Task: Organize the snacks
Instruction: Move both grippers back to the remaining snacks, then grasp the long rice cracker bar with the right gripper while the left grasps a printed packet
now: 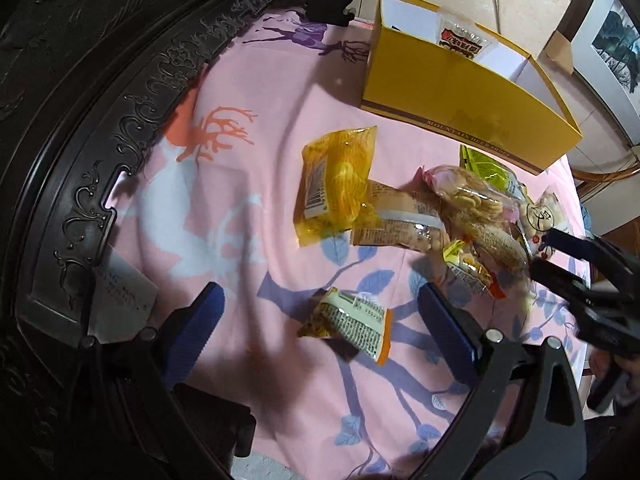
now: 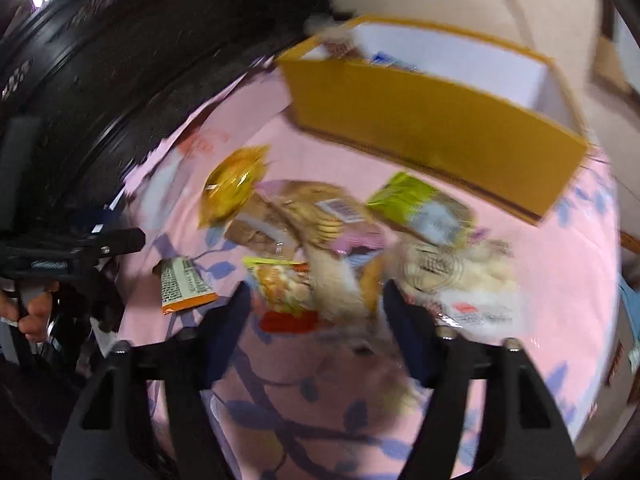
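A heap of snack packets [image 1: 472,216] lies on a pink patterned cloth [image 1: 224,152] in front of an open yellow box [image 1: 460,96], which holds a red-labelled packet [image 1: 460,40]. My left gripper [image 1: 320,312] is open, and a small orange-edged packet [image 1: 348,322] lies loose between its blue fingers. My right gripper [image 2: 318,304] is open low over the heap. A small packet with a red end [image 2: 284,296] and a beige packet [image 2: 344,284] lie between its fingers; blur hides any contact. The box [image 2: 420,128] stands behind the heap in the right wrist view.
A yellow packet [image 1: 336,184] and a green one [image 1: 486,170] lie at the heap's edges. Dark carved wooden furniture [image 1: 100,120] curves along the left, with a paper slip [image 1: 124,292] at its foot. A hand [image 2: 36,316] holds the left gripper at the left of the right wrist view.
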Tool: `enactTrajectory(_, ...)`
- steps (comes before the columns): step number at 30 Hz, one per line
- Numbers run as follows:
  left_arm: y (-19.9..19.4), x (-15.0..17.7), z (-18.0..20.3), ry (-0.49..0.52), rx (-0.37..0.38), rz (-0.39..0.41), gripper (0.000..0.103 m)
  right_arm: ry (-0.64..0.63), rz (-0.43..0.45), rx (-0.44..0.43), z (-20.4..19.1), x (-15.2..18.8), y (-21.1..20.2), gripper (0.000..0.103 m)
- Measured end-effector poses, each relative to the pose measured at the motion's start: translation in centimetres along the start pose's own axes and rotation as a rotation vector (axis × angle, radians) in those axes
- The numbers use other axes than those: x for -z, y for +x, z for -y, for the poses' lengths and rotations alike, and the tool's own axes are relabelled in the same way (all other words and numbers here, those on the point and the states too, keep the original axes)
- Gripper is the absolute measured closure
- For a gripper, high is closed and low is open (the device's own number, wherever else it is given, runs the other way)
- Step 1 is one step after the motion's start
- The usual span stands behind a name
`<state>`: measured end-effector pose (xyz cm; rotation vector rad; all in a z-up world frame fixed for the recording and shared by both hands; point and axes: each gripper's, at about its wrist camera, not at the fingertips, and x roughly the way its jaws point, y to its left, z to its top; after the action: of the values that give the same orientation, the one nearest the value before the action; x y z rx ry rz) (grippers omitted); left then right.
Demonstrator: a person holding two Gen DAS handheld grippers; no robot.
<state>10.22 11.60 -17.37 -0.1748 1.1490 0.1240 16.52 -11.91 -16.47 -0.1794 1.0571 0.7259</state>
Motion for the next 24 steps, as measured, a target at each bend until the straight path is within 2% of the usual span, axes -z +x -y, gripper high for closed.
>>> enactTrajectory(5, -0.1, 1.2, -0.7, -0.006, -0.007, -0.022, 0.004, -0.076, -0.079, 0.014, -0.1, -1.2, 4.0, 0.052)
enactTrajectory(8, 0.4, 1.8, -0.9, -0.002, -0.006, -0.044, 0.004, -0.097, -0.124, 0.048, 0.4, -1.2, 5.4, 0.075)
enactTrajectory(13, 2.1, 2.2, -0.2, 0.049, 0.003, -0.102, 0.004, -0.103, -0.117, 0.062, 0.1, -0.7, 3.8, 0.075)
enactTrajectory(19, 5.4, 2.6, 1.4, 0.139, -0.033, -0.191, 0.004, 0.013, -0.068, -0.006, 0.8, 1.4, -0.1, 0.075)
enactTrajectory(24, 7.5, 2.8, 1.8, 0.14, -0.013, -0.254, 0.004, 0.089, -0.02, -0.041, 0.8, 3.0, -2.3, 0.075)
